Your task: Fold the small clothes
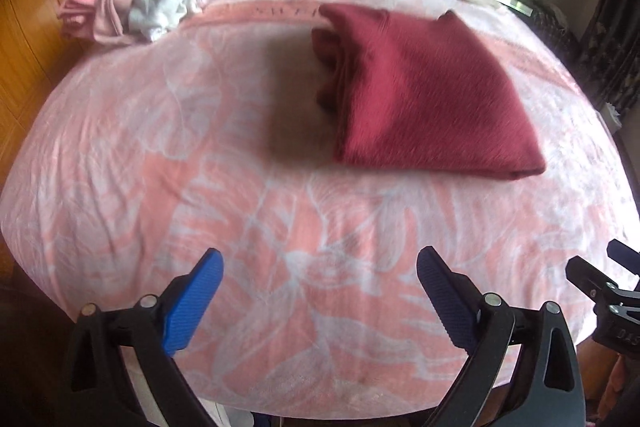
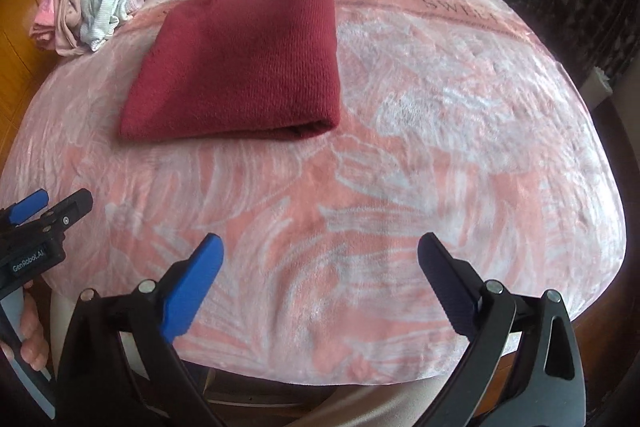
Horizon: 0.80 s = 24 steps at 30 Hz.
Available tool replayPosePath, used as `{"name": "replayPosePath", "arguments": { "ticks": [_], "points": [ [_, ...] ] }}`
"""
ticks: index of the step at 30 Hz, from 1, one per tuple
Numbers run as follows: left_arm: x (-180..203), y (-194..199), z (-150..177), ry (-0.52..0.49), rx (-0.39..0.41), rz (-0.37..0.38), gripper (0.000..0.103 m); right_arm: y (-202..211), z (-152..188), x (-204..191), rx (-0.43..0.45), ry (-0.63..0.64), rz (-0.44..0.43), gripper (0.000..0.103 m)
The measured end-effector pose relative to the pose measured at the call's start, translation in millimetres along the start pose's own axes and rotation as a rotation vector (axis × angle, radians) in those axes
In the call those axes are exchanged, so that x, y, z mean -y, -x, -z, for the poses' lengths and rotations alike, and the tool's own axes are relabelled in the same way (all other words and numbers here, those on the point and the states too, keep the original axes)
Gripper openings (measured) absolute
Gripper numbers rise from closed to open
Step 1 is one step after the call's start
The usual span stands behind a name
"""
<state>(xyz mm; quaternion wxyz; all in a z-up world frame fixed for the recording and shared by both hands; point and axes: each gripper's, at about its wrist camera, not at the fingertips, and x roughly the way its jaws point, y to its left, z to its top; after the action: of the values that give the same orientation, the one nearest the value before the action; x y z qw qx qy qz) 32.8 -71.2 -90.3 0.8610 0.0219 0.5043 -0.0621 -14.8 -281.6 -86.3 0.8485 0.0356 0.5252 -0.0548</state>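
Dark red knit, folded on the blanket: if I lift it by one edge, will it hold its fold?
Probably not: the dark red knit looks soft and thick, so its layers would likely droop open. Pushed, it may drag on the fuzzy blanket.

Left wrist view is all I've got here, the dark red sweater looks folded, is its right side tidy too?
Observer: From the right wrist view, the dark red sweater shows a smooth rolled fold along its near right edge, with no loose layers sticking out there.
Operator: Is my right gripper holding anything?
Observer: No. The right gripper is open, with only the pink blanket between its fingers.
Operator: Any writing on that blanket past the sweater?
Observer: Yes, dark letters are printed on the band to the right of the sweater's far corner.
Operator: What's holding the left gripper?
Observer: A hand grips its handle at the frame's left edge.
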Motion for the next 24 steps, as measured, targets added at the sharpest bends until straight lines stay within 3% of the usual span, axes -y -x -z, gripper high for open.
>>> {"name": "replayPosePath", "arguments": {
  "ticks": [5,11,24],
  "points": [
    [-2,28,-6,0.017,0.038,0.034,0.099,24,-7,-4,0.037,-0.011,-0.056,0.097],
    [-2,51,-9,0.0,0.083,0.041,0.099,44,-9,-9,0.073,-0.012,-0.056,0.097],
    [4,66,-5,-0.034,0.113,-0.026,0.099,49,-5,-15,0.079,-0.009,-0.051,0.097]
  ]
}}
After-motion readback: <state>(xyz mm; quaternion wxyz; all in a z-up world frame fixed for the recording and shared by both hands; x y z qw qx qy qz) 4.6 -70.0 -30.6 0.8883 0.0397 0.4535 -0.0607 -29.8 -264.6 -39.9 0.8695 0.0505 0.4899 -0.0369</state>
